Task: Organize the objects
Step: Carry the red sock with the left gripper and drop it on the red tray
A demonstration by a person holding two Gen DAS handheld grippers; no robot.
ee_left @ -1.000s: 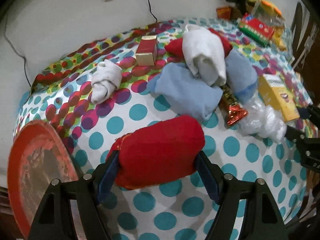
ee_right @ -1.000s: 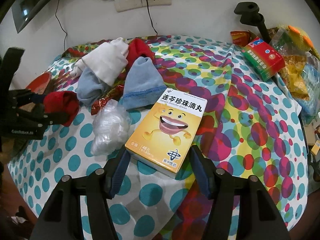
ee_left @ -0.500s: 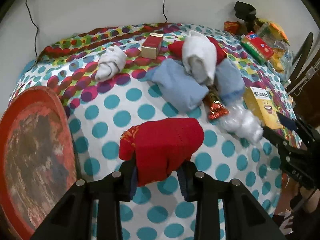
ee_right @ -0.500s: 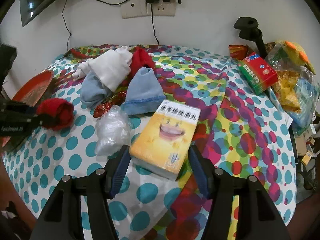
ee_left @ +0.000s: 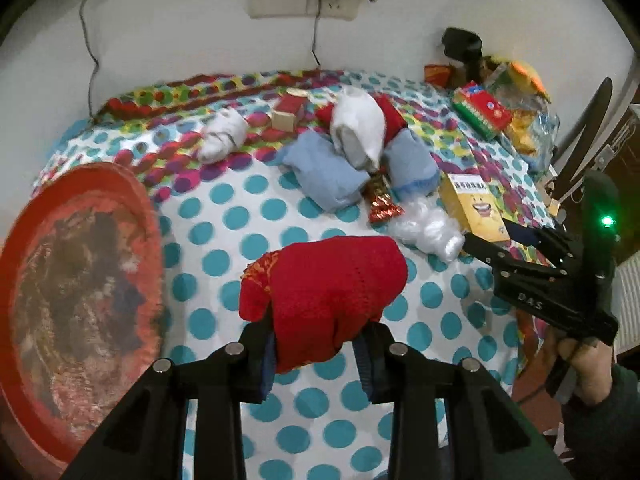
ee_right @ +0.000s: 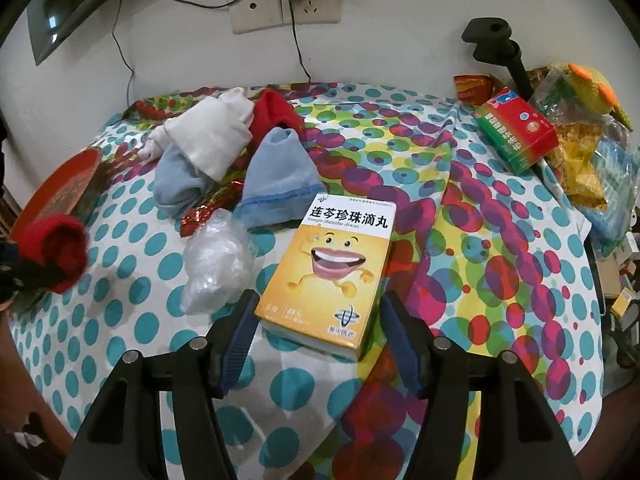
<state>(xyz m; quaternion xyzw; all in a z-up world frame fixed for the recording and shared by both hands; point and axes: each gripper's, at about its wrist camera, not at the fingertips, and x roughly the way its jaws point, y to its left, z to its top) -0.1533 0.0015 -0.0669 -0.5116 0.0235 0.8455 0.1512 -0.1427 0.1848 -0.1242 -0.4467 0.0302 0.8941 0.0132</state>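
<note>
Left gripper (ee_left: 316,354) is clamped on the rolled red sock (ee_left: 324,292), lifted above the table's front edge. Right gripper (ee_right: 316,340) is opening around the yellow medicine box (ee_right: 332,272), pads clear. Shallow pinch, so the sock could slip free.

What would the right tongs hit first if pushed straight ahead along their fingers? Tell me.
Most likely the yellow medicine box: its near end lies between the opening fingers of the right tongs, with gaps either side. Depth is unclear; the dotted tablecloth under the box may meet the fingertips at the same time.
</note>
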